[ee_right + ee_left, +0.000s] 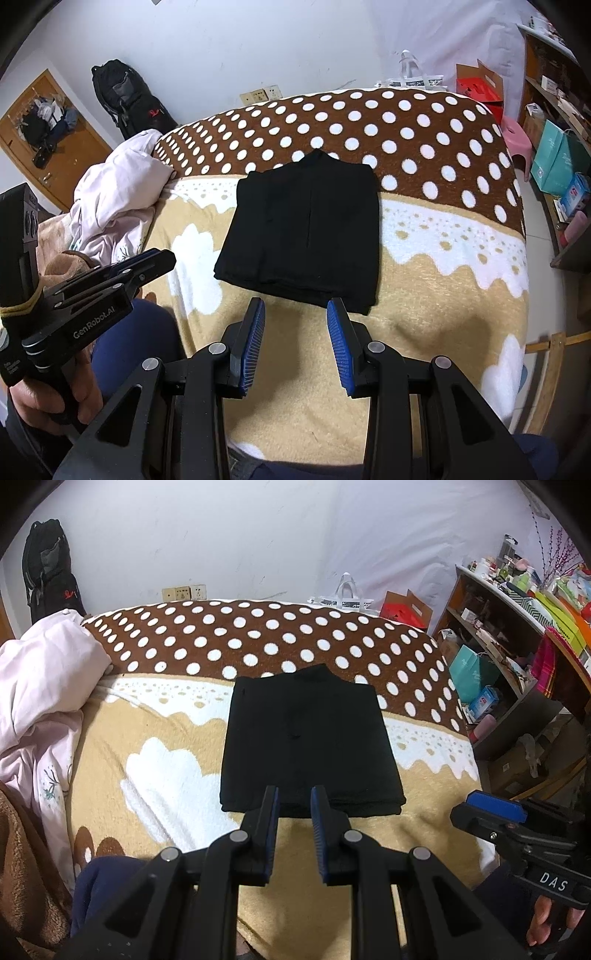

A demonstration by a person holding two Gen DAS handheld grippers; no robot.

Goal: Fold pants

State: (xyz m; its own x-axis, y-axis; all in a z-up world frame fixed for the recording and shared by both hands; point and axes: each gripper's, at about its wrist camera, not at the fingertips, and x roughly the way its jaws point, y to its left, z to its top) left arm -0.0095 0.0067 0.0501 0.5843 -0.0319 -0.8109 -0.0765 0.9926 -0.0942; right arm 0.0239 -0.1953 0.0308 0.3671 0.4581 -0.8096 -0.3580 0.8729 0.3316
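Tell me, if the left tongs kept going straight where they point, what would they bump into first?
Probably the folded black pants. The left tongs stand open and empty, aimed down at the near edge of the pants on the blanket. Depth is hard to judge, so they might touch the blanket just before that edge.

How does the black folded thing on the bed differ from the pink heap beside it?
The pants are black; the quilt is pale pink. The pants are folded into a flat, tidy rectangle, while the quilt is crumpled in a loose heap. The pants lie mid-bed across the blanket's dotted and tan parts; the quilt is bunched at the bed's edge. Both are soft cloth resting on the bed, and neither claw touches them.
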